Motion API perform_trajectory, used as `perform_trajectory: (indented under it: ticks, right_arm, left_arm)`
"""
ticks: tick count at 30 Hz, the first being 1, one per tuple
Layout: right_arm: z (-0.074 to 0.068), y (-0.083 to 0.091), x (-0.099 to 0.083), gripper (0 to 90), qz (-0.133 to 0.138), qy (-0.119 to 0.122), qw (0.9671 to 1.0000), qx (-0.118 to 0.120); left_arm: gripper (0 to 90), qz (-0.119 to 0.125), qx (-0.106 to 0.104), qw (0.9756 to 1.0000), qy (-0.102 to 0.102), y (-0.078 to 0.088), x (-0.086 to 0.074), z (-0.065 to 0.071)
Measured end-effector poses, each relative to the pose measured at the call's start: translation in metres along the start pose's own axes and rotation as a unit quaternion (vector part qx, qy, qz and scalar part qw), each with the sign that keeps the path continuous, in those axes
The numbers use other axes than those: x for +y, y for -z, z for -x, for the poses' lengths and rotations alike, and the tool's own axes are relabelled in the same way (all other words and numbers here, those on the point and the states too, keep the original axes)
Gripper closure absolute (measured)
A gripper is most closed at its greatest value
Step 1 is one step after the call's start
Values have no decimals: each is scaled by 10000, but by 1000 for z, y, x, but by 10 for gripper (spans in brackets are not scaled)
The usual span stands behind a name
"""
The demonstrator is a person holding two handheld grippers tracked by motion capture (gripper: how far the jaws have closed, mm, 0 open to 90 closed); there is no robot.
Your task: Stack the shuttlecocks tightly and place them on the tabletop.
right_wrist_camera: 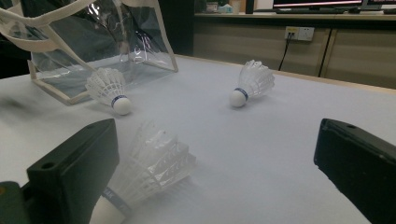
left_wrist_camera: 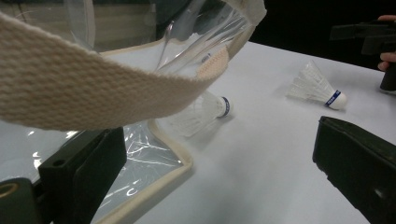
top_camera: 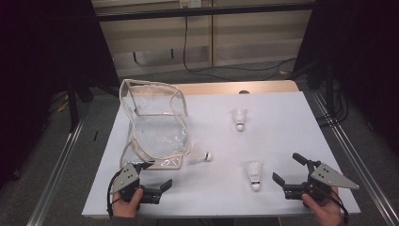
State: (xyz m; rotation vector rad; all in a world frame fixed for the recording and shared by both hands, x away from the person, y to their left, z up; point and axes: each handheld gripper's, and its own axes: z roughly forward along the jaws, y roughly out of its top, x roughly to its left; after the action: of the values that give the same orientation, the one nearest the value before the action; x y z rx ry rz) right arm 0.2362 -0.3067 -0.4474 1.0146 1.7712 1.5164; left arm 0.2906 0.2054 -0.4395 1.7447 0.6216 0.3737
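Three white feathered shuttlecocks with white cork heads lie on the white table, along with a clear plastic bag edged in cream webbing (top_camera: 155,122). The bag stands open toward the table's left edge, reaching from near the far edge down to the left claw, its cream webbing strap (left_wrist_camera: 84,88) looping across the top of the left gripper view.

One shuttlecock — the middle shuttlecock (top_camera: 202,156) — lies on its side just beside the bag's near right corner, head pointing right; in the left gripper view (left_wrist_camera: 205,112) a blue band shows around its head. The far shuttlecock (top_camera: 240,117) sits well apart from the bag, toward the far edge, head pointing to the near edge. The near shuttlecock (top_camera: 254,175) lies toward the near right corner, head also toward the near edge, close to the right claw; in the right gripper view (right_wrist_camera: 149,172) it lies just beside the left-hand jaw of that view.

Left claw (top_camera: 153,181), held in a hand near the near left corner, stands wide with nothing between its jaws; it points right, just in front of the bag's near edge. Right claw (top_camera: 289,170), held in a hand at the near right corner, is likewise wide and empty — it points left toward the near shuttlecock, whether touching it I cannot tell.
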Motion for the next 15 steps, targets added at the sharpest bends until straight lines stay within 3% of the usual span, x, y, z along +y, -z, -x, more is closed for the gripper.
perform_trajectory:
  ticks: [12, 15]
  right_arm:
    - [-2, -7, 2, 0, 14, 15, 9999, 109]
    - [-4, -10, 4, 0, 12, 69, 9999, 103]
  left_arm:
    - [20, -66, -152, 9999, 23, -2, 1, 13]
    - [19, -34, -174, 9997, 144, -4, 2, 16]
